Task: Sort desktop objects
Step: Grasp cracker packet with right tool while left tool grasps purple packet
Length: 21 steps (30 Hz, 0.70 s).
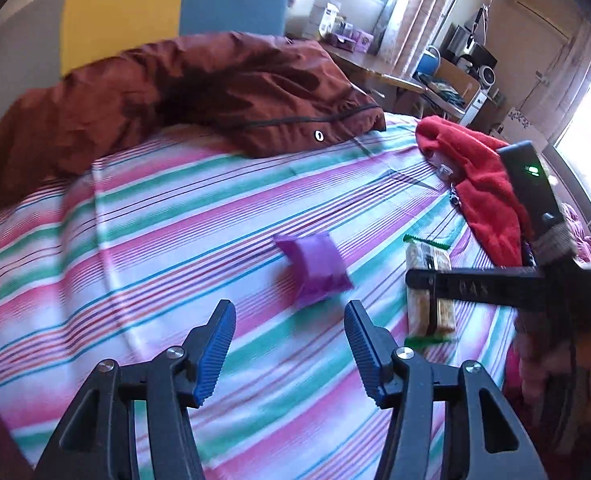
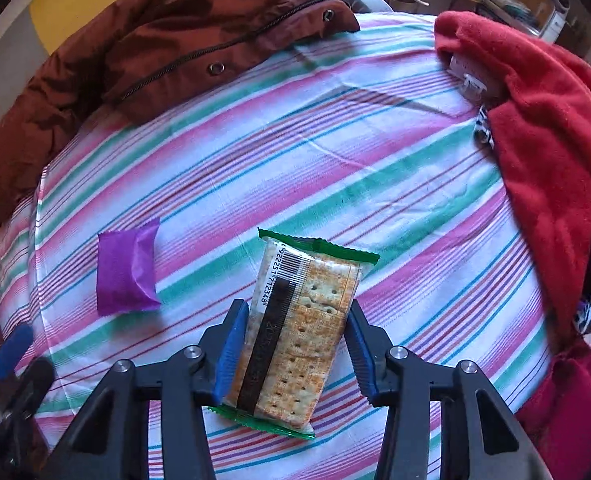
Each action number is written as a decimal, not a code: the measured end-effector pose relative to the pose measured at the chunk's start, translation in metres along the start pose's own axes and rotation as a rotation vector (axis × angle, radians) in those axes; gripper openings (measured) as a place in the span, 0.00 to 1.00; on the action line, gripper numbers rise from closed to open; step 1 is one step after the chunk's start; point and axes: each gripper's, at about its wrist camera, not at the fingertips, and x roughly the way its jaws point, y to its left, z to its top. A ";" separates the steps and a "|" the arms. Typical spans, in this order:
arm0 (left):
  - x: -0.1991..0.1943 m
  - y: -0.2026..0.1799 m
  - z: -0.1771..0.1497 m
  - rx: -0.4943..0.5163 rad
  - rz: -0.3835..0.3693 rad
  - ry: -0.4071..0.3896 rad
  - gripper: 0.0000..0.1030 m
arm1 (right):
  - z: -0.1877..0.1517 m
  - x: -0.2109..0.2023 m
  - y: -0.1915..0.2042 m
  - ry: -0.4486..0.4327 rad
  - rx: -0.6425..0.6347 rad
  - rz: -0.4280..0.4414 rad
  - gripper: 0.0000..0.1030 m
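Right now the right gripper point(image 2: 295, 352) points steeply down at the striped sheet point(image 2: 335, 152), its blue pads pinching a cracker packet point(image 2: 299, 328) by its long sides. The left gripper point(image 1: 289, 344) hangs spread with nothing between its pads, just short of a purple packet point(image 1: 313, 266) lying flat beside the crackers, slightly blurred. A brown jacket point(image 2: 167, 40) and red fleece point(image 2: 547, 128) lie at the sheet's edges.
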 end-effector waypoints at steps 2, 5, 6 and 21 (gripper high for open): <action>0.017 -0.006 0.009 0.001 -0.005 0.027 0.52 | 0.001 0.000 -0.002 0.006 0.004 0.005 0.47; 0.036 -0.013 0.016 0.004 -0.004 0.049 0.48 | 0.003 -0.001 -0.001 0.010 -0.008 0.017 0.47; 0.040 -0.016 0.018 0.012 0.001 0.048 0.48 | 0.004 0.000 -0.001 0.012 -0.012 0.019 0.47; 0.073 -0.015 0.025 0.037 0.026 0.048 0.36 | 0.014 -0.005 0.001 0.013 -0.069 0.023 0.47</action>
